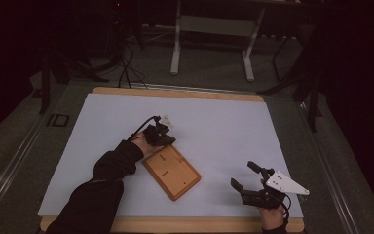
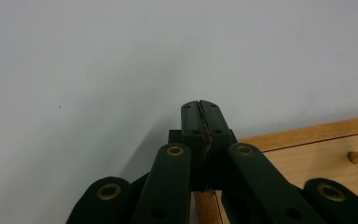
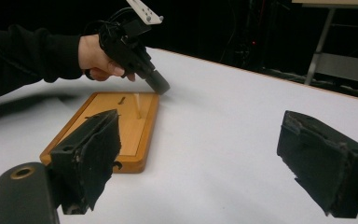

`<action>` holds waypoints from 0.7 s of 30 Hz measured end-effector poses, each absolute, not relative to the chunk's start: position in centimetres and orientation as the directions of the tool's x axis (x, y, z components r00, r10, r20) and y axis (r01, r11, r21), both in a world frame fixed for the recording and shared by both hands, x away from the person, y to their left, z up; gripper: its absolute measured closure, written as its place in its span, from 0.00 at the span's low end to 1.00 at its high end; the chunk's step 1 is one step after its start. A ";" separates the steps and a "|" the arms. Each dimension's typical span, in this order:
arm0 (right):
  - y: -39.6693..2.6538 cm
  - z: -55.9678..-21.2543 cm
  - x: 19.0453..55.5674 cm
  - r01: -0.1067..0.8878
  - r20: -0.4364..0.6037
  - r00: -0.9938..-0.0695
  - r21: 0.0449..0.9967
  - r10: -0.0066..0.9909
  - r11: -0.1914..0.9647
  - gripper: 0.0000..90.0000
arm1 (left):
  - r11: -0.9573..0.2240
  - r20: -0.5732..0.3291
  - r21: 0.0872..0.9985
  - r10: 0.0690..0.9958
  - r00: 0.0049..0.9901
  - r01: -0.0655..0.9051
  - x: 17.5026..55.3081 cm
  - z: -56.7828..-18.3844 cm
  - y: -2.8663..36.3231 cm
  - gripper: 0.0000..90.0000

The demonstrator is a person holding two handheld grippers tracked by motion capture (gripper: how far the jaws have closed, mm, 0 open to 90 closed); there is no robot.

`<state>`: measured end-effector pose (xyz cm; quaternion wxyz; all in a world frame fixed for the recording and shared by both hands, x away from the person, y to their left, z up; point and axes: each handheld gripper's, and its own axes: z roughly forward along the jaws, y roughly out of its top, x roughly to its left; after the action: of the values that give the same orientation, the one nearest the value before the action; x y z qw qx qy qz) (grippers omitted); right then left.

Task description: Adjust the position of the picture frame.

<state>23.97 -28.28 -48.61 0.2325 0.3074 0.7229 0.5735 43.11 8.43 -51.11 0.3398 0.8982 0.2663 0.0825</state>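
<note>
A flat wooden board (image 1: 171, 171) lies slantwise in the middle of the white table cover (image 1: 224, 126). A short thin peg (image 3: 138, 105) stands upright on the board (image 3: 112, 126). My left gripper (image 1: 168, 140) points down at the board's far corner, just off its edge. Its jaws are shut tight (image 2: 200, 109) with nothing visible between them; the board's rim (image 2: 307, 135) lies to their right. My right gripper (image 1: 244, 175) hovers near the table's front right, open (image 3: 209, 158) and empty, facing the board and the left gripper (image 3: 161, 86).
The table's wooden edge (image 1: 175, 91) runs along the back of the cover. Behind it stand a light metal desk frame (image 1: 214, 24) and cables (image 1: 126, 63) on a dark floor. Bare cover lies to the right of the board.
</note>
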 end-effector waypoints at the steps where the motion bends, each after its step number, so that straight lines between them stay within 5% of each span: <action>1: -28.2 -48.6 24.0 0.176 0.013 -0.703 0.972 0.711 0.156 0.15 | -0.629 -0.028 0.652 0.538 0.842 0.423 43.2 -51.2 8.4 1.00; 21: -28.3 -48.6 23.9 0.175 0.012 -0.702 0.972 0.712 0.156 0.15 | -0.668 -0.019 0.620 0.511 0.859 0.412 42.9 -51.5 8.4 1.00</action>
<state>23.93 -28.32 -48.61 0.2347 0.3068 0.7232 0.5725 42.90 8.43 -51.46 0.3188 0.9099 0.2536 0.0782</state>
